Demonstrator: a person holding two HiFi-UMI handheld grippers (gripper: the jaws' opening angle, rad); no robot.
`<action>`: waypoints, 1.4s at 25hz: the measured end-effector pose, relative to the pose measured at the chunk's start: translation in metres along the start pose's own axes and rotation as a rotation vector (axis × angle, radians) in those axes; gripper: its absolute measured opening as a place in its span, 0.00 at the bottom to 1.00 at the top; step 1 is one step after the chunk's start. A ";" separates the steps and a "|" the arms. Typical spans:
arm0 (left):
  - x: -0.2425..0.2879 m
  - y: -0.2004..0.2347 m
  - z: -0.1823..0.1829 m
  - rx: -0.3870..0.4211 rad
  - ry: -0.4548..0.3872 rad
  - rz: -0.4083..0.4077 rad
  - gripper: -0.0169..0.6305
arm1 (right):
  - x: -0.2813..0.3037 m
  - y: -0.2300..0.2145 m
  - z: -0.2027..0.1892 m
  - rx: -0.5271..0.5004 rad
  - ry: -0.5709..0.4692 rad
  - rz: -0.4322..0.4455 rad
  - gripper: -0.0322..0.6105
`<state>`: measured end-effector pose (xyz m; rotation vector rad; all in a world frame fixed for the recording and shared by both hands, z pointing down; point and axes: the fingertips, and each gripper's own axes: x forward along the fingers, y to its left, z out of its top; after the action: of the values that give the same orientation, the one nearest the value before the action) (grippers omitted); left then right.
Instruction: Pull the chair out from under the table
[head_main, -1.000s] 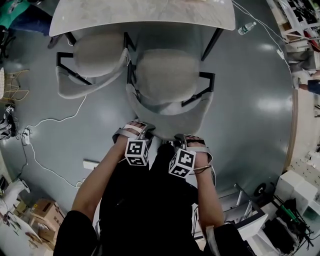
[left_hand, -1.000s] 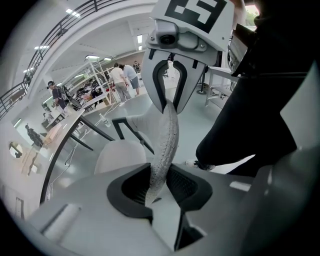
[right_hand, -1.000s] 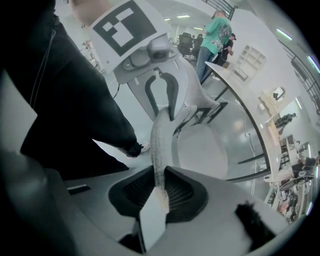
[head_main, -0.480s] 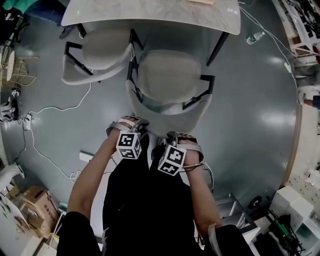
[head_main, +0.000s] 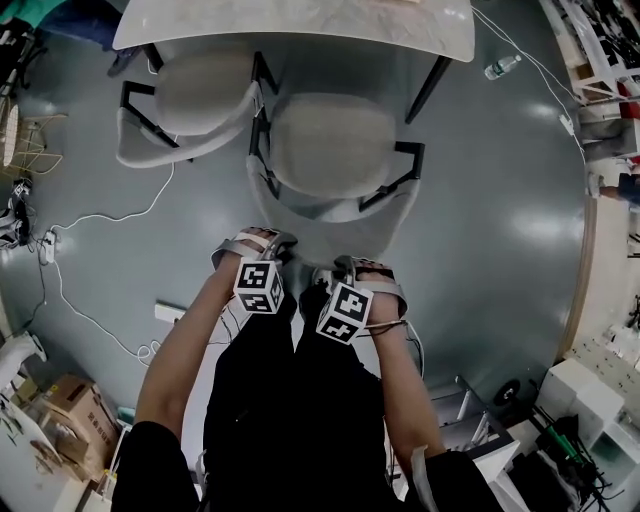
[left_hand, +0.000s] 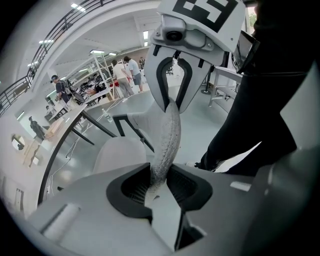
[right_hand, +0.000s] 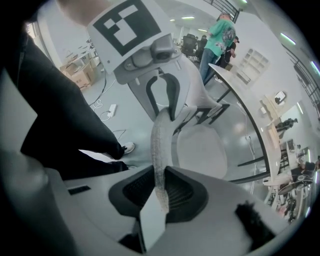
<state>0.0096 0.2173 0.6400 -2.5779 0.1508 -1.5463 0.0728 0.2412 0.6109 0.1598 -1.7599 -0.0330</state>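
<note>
Chair (head_main: 335, 150) backrest rim clamped by left hand-held gripper (head_main: 281, 250) and right hand-held gripper (head_main: 339, 270), table (head_main: 300, 22) beyond

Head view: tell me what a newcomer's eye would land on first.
The pale chair at centre stands out, with the left gripper and right gripper both clamped on the top edge of its backrest. Beyond it, the white table runs along the top, with a second chair drawn up to it at upper left.
</note>
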 end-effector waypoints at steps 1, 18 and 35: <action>0.000 0.000 -0.001 -0.001 -0.004 0.000 0.19 | 0.001 0.001 0.000 0.002 0.003 0.004 0.16; -0.001 -0.018 0.003 -0.003 -0.026 -0.023 0.19 | 0.000 0.019 -0.003 0.021 0.033 0.031 0.16; -0.006 -0.057 0.008 0.003 -0.032 -0.040 0.19 | -0.007 0.058 -0.007 0.028 0.044 0.056 0.16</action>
<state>0.0148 0.2755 0.6400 -2.6174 0.0947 -1.5157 0.0759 0.3000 0.6117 0.1308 -1.7203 0.0353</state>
